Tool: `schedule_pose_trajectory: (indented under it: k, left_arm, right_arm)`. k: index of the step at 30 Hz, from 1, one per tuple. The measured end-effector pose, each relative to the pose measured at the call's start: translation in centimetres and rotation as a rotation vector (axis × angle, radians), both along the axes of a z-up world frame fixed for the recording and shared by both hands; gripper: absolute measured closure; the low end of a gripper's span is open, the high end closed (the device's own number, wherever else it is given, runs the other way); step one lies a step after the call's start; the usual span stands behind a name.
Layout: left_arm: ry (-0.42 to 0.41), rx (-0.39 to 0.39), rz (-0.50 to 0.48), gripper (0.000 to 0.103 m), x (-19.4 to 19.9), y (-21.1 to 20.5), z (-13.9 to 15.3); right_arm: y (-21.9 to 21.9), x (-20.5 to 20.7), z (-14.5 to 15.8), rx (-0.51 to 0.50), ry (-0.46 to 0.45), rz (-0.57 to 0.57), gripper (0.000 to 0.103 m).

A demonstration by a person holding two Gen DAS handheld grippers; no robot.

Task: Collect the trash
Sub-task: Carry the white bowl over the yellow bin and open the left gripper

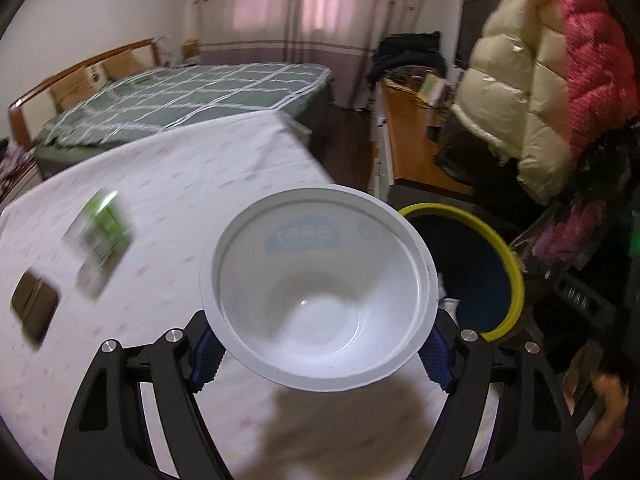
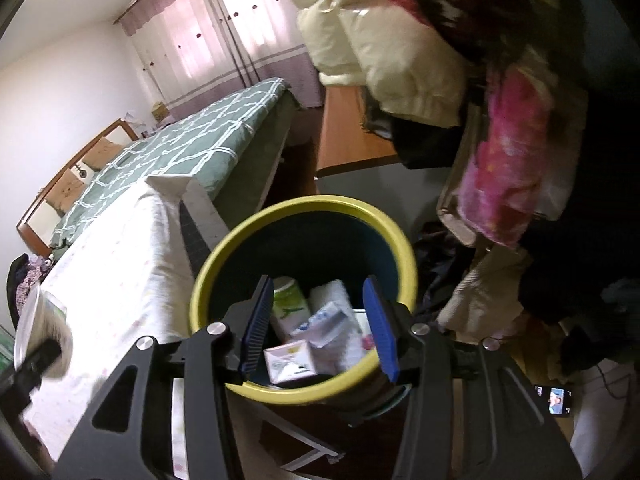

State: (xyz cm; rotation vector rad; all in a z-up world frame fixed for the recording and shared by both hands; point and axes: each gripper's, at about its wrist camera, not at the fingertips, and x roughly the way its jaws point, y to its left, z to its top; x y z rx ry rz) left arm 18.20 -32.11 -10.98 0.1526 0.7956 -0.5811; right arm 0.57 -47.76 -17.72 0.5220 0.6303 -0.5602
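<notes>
My left gripper [image 1: 320, 354] is shut on a white plastic bowl [image 1: 320, 292], empty, held above the right edge of the white-clothed table [image 1: 180, 168]. A green-and-white carton [image 1: 100, 240] and a brown flat packet [image 1: 34, 304] lie on the table to the left. The yellow-rimmed dark bin [image 1: 500, 272] stands just right of the bowl. In the right wrist view my right gripper [image 2: 316, 330] is open and empty right above the bin [image 2: 304, 394], which holds several cartons and wrappers [image 2: 312, 328]. The bowl also shows at the far left of that view [image 2: 28, 328].
A green checked bed [image 1: 192, 96] lies beyond the table. A wooden desk [image 1: 412, 140] and piled jackets and clothes [image 1: 540, 80] crowd the right side behind the bin. More clothes [image 2: 500, 160] hang right of the bin.
</notes>
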Motion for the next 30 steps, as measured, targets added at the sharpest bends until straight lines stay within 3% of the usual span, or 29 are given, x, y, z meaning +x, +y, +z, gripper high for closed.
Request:
schedule_pose_trajectory:
  k: [10,20,24,30]
  left_arm:
    - [0.041,0.034,-0.168,0.024,0.6,-10.8,-0.9]
    - [0.079,0.071,-0.243,0.024,0.6,-18.4,-3.6]
    - [0.069,0.088,-0.249,0.01,1.0,-19.8,-4.2]
    - [0.084,0.064,-0.224,0.01,1.1,-17.2,-3.1]
  right_arm:
    - [-2.1,-2.4,-0.1,-0.014,0.006,-0.033,0.055]
    - [-4.1,-4.4,-0.2,-0.022,0.019,-0.078,0.054]
    - [-4.0,-4.4,-0.1,-0.023,0.022,-0.074,0.054]
    - [-3.4,-4.1,0.2,-0.029,0.016,-0.057,0.051]
